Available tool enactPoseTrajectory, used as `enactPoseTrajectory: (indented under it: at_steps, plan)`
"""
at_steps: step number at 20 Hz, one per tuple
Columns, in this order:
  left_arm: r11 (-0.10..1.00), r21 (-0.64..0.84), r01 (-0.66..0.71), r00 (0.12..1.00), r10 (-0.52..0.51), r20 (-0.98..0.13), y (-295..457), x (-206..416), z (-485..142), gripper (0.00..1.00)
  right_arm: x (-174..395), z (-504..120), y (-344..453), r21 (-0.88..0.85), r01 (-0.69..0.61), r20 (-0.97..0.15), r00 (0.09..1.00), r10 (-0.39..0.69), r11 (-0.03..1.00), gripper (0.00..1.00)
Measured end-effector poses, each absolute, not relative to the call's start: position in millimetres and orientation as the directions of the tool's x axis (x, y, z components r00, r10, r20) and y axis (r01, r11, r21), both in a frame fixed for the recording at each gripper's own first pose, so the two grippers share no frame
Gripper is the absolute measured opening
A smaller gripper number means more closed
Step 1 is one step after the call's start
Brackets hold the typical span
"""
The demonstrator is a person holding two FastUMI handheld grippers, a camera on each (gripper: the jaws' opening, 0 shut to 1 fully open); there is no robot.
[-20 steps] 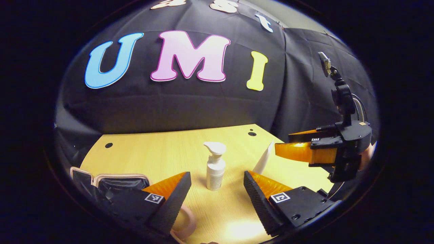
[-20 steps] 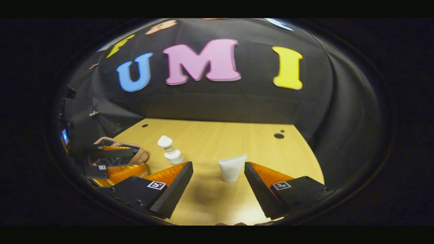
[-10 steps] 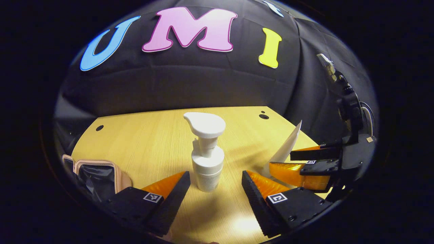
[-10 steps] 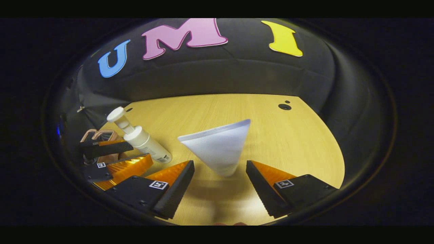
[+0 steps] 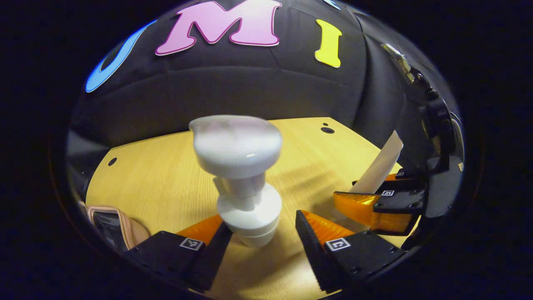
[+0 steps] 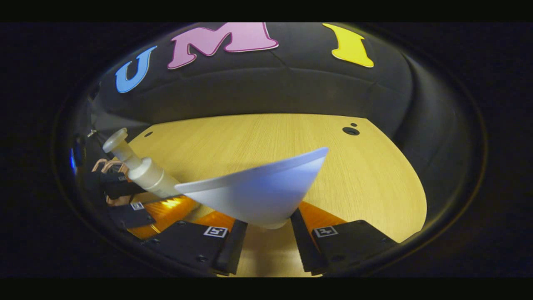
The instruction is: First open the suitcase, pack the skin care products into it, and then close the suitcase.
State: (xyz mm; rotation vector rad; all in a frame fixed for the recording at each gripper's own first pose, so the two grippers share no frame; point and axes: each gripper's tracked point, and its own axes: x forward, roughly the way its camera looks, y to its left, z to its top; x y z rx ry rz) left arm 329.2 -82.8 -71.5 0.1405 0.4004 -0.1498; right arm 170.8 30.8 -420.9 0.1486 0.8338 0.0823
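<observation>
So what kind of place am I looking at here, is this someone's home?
Probably not a home: it looks like a recording booth. A black cloth wall hangs behind a bare wooden table with cable holes, and the pump bottle, the white tube and the suitcase look staged.

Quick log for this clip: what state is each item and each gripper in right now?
Pump bottle: upright on table, between left gripper's open fingers.
Tube: standing cap-down, right gripper shut on it.
Suitcase: open.
</observation>
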Motion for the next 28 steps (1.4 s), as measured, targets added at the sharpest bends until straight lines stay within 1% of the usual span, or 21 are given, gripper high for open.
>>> enactPoseTrajectory:
  at_steps: [1,2,3,4,7,8,9,11,12,14,15,16,17,18,19,20,22,23,24,26,28]
  plan:
    - [0.975,0.080,0.209,0.899,-0.159,-0.409,-93.4,333.4,-72.9,0.59,170.1,-420.1,30.2,0.163,-0.019,-0.733,0.667,0.134,0.986,0.58]
    - [0.971,0.067,0.229,0.891,-0.181,-0.416,-97.9,316.9,-65.8,0.58,170.2,-420.4,30.7,0.169,-0.024,-0.735,0.663,0.142,0.985,0.53]
    - [0.971,0.071,0.229,0.886,-0.178,-0.427,-98.5,312.5,-67.0,0.57,170.5,-419.7,31.5,0.174,-0.030,-0.735,0.661,0.150,0.984,0.53]
    - [0.972,0.078,0.223,0.885,-0.168,-0.433,-98.9,307.5,-67.1,0.57,167.2,-416.7,31.8,0.183,-0.035,-0.738,0.655,0.161,0.983,0.49]
    - [0.973,0.052,0.225,0.888,-0.182,-0.421,-102.6,287.5,-50.4,0.56,161.4,-394.9,37.3,0.210,-0.071,-0.722,0.661,0.203,0.975,0.48]
    - [0.975,0.046,0.216,0.898,-0.180,-0.401,-98.7,274.8,-37.9,0.58,159.6,-381.4,40.0,0.221,-0.090,-0.707,0.671,0.223,0.971,0.48]
    - [0.979,0.043,0.200,0.904,-0.167,-0.394,-93.0,260.4,-25.9,0.55,160.8,-366.1,44.4,0.233,-0.115,-0.689,0.681,0.247,0.966,0.48]
    - [0.985,0.030,0.169,0.912,-0.145,-0.384,-76.3,226.6,-2.8,0.55,160.6,-334.3,59.3,0.252,-0.181,-0.650,0.696,0.305,0.951,0.48]
    - [0.989,0.021,0.147,0.913,-0.128,-0.387,-62.1,203.3,6.2,0.56,161.2,-317.7,69.5,0.259,-0.218,-0.627,0.703,0.335,0.941,0.48]
    - [0.999,-0.010,0.046,0.909,-0.046,-0.414,-15.8,152.0,18.2,0.55,157.3,-296.2,98.8,0.286,-0.273,-0.608,0.689,0.394,0.918,0.48]
    - [1.000,-0.025,-0.009,0.899,-0.002,-0.437,8.5,129.0,24.3,0.52,154.7,-285.9,118.4,0.320,-0.296,-0.596,0.676,0.434,0.900,0.48]
    - [0.998,-0.032,-0.053,0.886,0.032,-0.462,36.1,109.2,27.5,0.55,150.7,-274.4,142.3,0.359,-0.320,-0.580,0.660,0.478,0.877,0.48]
    - [0.997,-0.022,-0.080,0.872,0.059,-0.486,64.9,95.0,28.7,0.55,146.9,-263.0,168.6,0.389,-0.348,-0.565,0.641,0.519,0.853,0.48]
    - [0.995,-0.001,-0.099,0.850,0.084,-0.520,89.9,87.9,26.1,0.55,137.9,-256.3,196.4,0.425,-0.377,-0.562,0.602,0.567,0.823,0.48]
    - [0.992,0.020,-0.125,0.815,0.114,-0.567,113.2,80.1,23.8,0.51,126.9,-251.8,225.9,0.474,-0.400,-0.563,0.548,0.619,0.785,0.48]
    - [0.989,0.028,-0.146,0.775,0.132,-0.617,132.4,73.5,19.7,0.55,109.4,-248.0,253.6,0.511,-0.418,-0.564,0.497,0.660,0.751,0.48]
    - [0.990,-0.012,-0.143,0.702,0.093,-0.706,150.4,67.2,9.8,0.56,93.2,-241.0,303.2,0.575,-0.431,-0.566,0.404,0.718,0.696,0.48]
    - [0.990,-0.052,-0.133,0.668,0.050,-0.743,154.9,66.4,3.7,0.55,84.7,-237.8,330.2,0.624,-0.419,-0.555,0.356,0.752,0.659,0.48]
    - [0.987,-0.095,-0.128,0.635,0.008,-0.773,159.1,65.9,-3.4,0.55,72.3,-240.3,360.2,0.665,-0.401,-0.563,0.285,0.776,0.630,0.48]
    - [0.973,-0.161,-0.166,0.542,-0.047,-0.839,166.5,66.9,-17.7,0.56,57.3,-255.3,403.7,0.705,-0.347,-0.601,0.172,0.781,0.619,0.48]
    - [0.970,-0.163,-0.178,0.446,-0.069,-0.893,177.7,65.4,-33.6,0.56,42.8,-294.1,424.4,0.661,-0.337,-0.684,0.096,0.723,0.670,0.48]
